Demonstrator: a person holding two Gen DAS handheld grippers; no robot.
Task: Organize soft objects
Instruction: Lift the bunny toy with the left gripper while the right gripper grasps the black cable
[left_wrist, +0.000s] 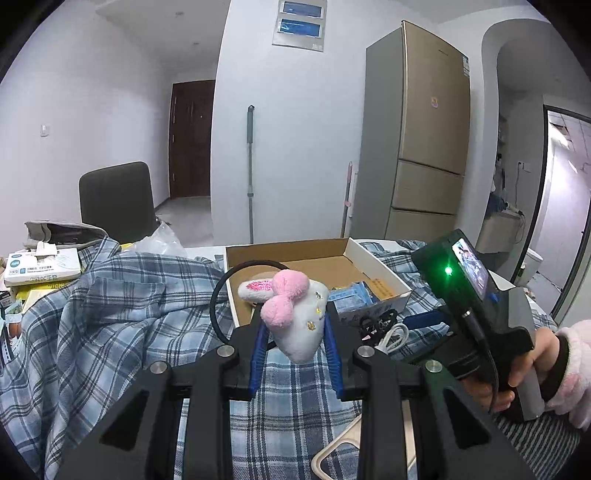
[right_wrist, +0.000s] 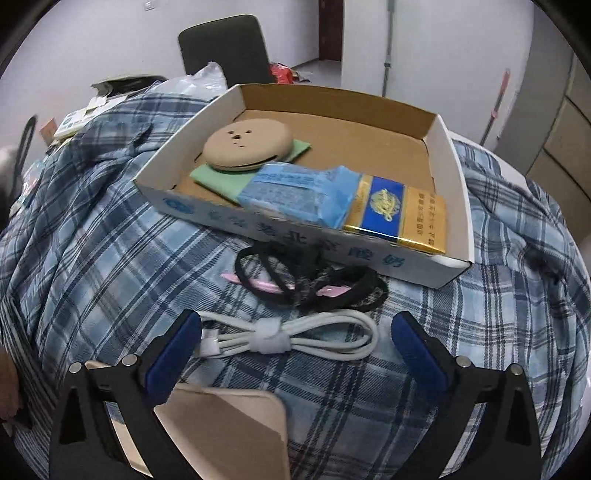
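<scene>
My left gripper (left_wrist: 295, 332) is shut on a white plush toy with a pink bow (left_wrist: 295, 314) and its black loop (left_wrist: 221, 295), held above the plaid cloth just in front of the cardboard box (left_wrist: 354, 254). My right gripper (right_wrist: 295, 339) is open and empty, its blue pads either side of a bundled white cable (right_wrist: 288, 338). Black hair bands with a pink clip (right_wrist: 306, 280) lie between the cable and the box (right_wrist: 454, 177). In the box lie a round tan pad (right_wrist: 243, 146), a green cloth (right_wrist: 218, 181), a blue packet (right_wrist: 295, 192) and a blue-gold pack (right_wrist: 399, 218).
A blue plaid cloth (right_wrist: 92, 240) covers the table. A beige flat case (right_wrist: 229, 432) lies under my right gripper. Tissue boxes and papers (left_wrist: 40, 266) sit at the left, a dark chair (left_wrist: 118, 199) behind. The right gripper's body (left_wrist: 480, 306) shows in the left wrist view.
</scene>
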